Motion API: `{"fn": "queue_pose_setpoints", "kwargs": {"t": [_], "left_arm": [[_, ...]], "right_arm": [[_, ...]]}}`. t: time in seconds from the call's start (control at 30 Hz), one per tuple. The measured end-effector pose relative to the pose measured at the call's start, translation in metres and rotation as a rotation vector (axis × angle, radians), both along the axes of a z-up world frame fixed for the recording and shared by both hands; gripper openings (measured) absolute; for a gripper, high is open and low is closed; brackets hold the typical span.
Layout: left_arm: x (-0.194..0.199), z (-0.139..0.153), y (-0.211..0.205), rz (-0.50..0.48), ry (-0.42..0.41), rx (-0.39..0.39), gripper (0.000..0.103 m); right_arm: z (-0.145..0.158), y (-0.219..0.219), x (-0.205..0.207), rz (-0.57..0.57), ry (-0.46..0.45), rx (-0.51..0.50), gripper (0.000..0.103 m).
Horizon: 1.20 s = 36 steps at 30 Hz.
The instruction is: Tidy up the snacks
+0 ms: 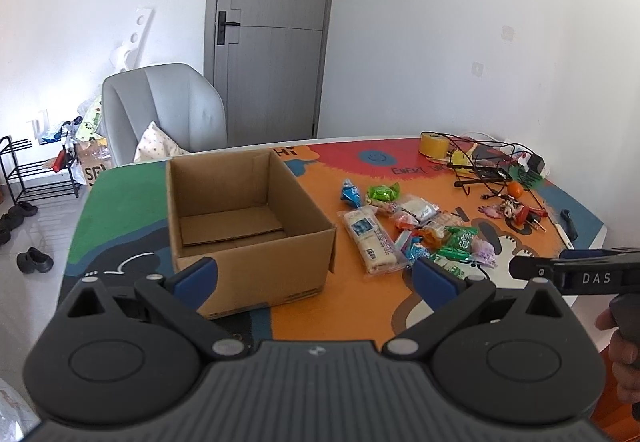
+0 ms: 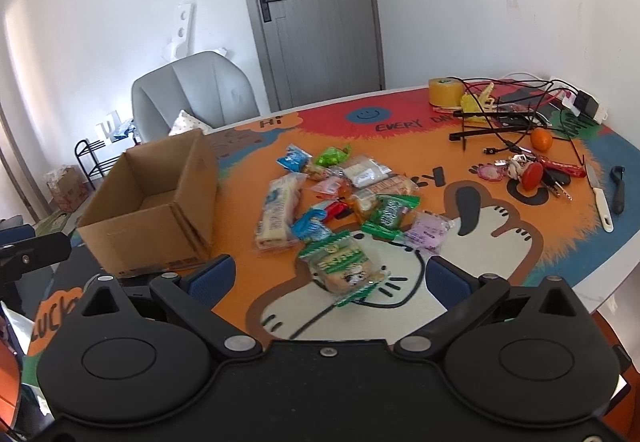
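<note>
Both grippers empty, snacks not yet boxed.
Left wrist view: left gripper (image 1: 314, 276) spread wide, holding nothing, hovering at the near wall of the empty cardboard box (image 1: 244, 217); snack pile (image 1: 412, 230) sits beyond its right finger. Right wrist view: right gripper (image 2: 328, 278) spread wide and empty, green-wrapped snack (image 2: 344, 268) between the fingers, likely first pick; box (image 2: 156, 197) to the left.

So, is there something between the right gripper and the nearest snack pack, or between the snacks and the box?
Nothing visible blocks either path. The right gripper is open, and the green snack pack lies just ahead between its fingers. Bare tablecloth separates the snack pile from the open cardboard box.
</note>
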<state>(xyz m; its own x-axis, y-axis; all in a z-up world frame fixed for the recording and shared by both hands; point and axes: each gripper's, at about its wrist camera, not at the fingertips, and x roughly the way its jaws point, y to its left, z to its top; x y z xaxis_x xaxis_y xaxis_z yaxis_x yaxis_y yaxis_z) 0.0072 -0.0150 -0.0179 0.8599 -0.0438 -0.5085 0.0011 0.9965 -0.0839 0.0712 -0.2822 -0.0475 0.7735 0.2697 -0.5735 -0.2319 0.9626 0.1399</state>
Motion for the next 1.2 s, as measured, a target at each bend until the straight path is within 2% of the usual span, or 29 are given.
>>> {"fn": "queue_pose_setpoints", "kwargs": {"t": [0.23,0.33,0.4,0.5,0.7,0.77,0.9,0.97,1.2], "left_arm": [[0.02,-0.019,-0.011,-0.047,0.008,-0.04,0.101],[0.03,-0.025,-0.019,-0.079,0.013,-0.049,0.101],[0.037,-0.028,-0.024,-0.097,0.014,-0.048,0.101],[0.047,-0.033,-0.033,-0.124,0.012,-0.051,0.1],[0.065,-0.045,-0.05,-0.174,0.026,-0.059,0.091],[0.07,-0.048,-0.053,-0.178,0.019,-0.074,0.084],[0.083,-0.052,-0.064,-0.189,0.009,-0.076,0.081],[0.092,-0.055,-0.07,-0.201,0.022,-0.071,0.074],[0.127,-0.075,-0.09,-0.227,0.091,-0.053,0.067]], "right_arm": [[-0.019,-0.017,0.013,-0.004,-0.003,0.041,0.103],[-0.028,-0.019,0.018,-0.002,-0.007,0.026,0.103],[-0.034,-0.022,0.022,0.003,-0.002,0.031,0.101],[-0.043,-0.027,0.028,0.01,0.014,0.056,0.092],[-0.053,-0.036,0.038,0.013,0.014,0.075,0.091],[-0.056,-0.039,0.042,0.012,0.009,0.081,0.09],[-0.063,-0.048,0.051,-0.007,0.002,0.106,0.087],[-0.067,-0.052,0.058,-0.016,0.009,0.117,0.082],[-0.078,-0.07,0.08,-0.069,0.013,0.133,0.078]]}}
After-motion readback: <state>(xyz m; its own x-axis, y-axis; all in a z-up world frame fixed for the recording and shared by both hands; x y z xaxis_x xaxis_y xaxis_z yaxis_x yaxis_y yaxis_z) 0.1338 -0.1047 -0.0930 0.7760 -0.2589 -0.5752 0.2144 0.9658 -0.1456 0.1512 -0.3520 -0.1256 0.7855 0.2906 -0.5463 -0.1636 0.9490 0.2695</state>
